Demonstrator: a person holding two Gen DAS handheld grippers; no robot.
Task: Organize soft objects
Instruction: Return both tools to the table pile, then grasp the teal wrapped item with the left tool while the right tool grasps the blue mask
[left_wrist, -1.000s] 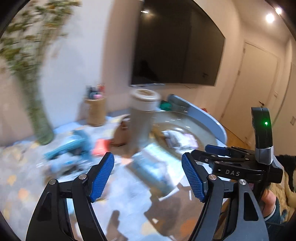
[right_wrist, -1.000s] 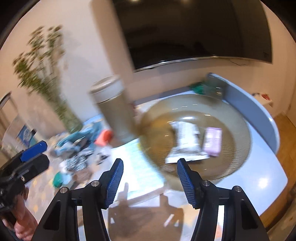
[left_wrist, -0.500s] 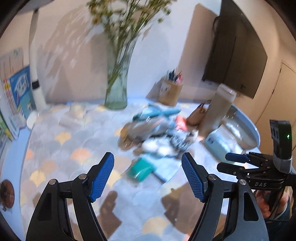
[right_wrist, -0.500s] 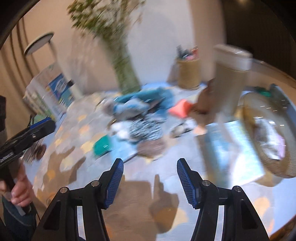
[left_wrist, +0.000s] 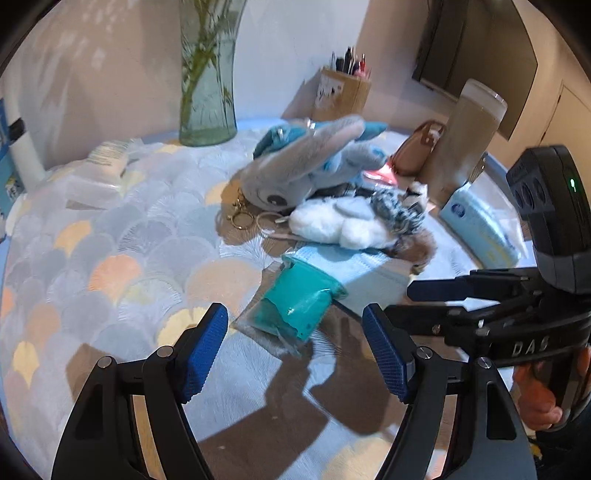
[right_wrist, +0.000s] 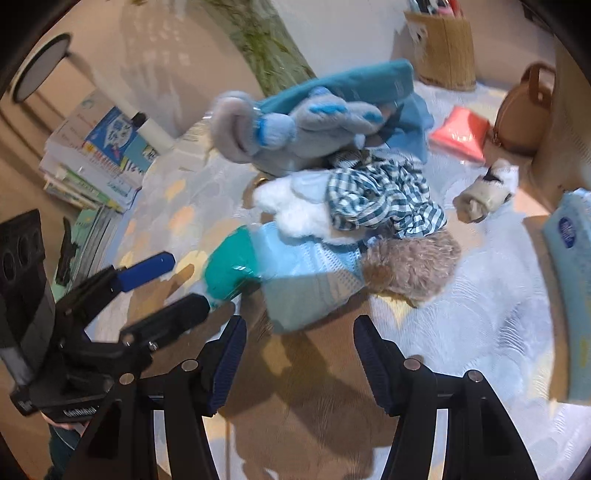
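A grey-and-blue plush (left_wrist: 306, 166) lay farthest on the table (left_wrist: 110, 240), a white fluffy toy (left_wrist: 332, 223) nearer, then a teal bagged bundle (left_wrist: 299, 302), possibly cloth. Left gripper (left_wrist: 295, 354) and right gripper (right_wrist: 297, 363) hung released, empty.

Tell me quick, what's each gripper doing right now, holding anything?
Left gripper: open, holding nothing, above the table.
Right gripper: open, holding nothing.

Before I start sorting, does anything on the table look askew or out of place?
The soft items sit in one jumbled heap: the grey-blue plush lies tipped on its side over the white plush and checked cloth. A teal packet sticks out from under it. Nothing looks spilled.
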